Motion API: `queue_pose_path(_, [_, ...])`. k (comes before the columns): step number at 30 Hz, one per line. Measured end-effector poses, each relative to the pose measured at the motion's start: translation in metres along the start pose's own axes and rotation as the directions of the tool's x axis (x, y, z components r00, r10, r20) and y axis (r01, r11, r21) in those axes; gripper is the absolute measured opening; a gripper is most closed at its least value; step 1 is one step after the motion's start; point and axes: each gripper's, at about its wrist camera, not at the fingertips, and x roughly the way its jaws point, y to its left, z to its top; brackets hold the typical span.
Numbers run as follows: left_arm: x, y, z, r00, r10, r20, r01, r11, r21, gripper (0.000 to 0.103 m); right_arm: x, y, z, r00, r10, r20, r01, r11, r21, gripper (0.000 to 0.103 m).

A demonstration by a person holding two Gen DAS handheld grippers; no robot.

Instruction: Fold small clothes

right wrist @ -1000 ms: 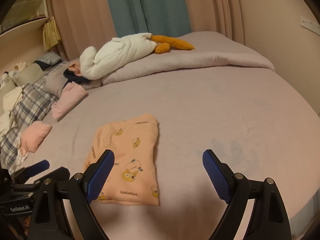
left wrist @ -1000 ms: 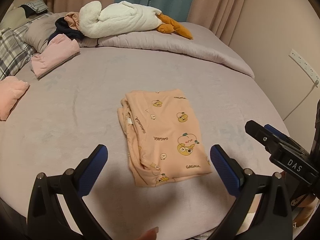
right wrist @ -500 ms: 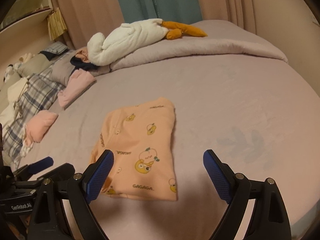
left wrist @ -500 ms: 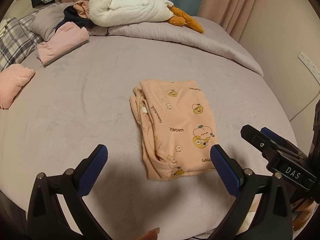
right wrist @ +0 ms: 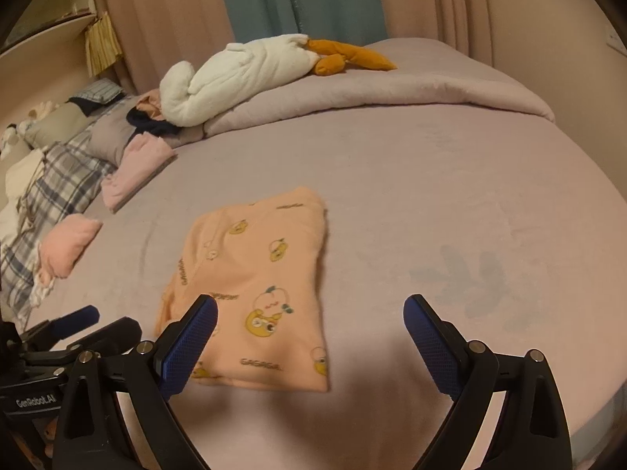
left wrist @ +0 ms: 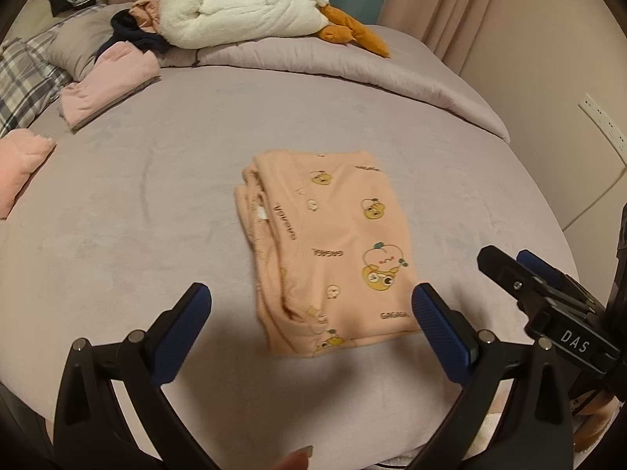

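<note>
While jaws gape empty: two grippers, left gripper (left wrist: pixel 311 307) and right gripper (right wrist: pixel 310 319); one folded garment (left wrist: pixel 333 250).

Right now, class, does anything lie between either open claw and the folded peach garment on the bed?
Nothing visible does. Bare bedsheet separates the left claw from the peach garment, and the right claw hangs just over its near edge. The pink clothes and plush goose lie far behind.
</note>
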Motion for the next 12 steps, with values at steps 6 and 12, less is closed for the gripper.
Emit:
queue_pose_path(6, [0.003, -0.013, 0.002, 1.000, -0.017, 0.004, 0.017, 0.999, 0.027, 0.102, -0.005, -0.016, 0.000, 0.999, -0.038, 0.009, 0.038, 0.999, 0.039, 0.095])
queue_pose_path(12, [0.002, -0.014, 0.002, 1.000, -0.005, 0.013, 0.005, 1.000, 0.025, 0.102, -0.004, -0.013, -0.001, 1.000, -0.016, 0.010, 0.016, 0.999, 0.035, 0.095])
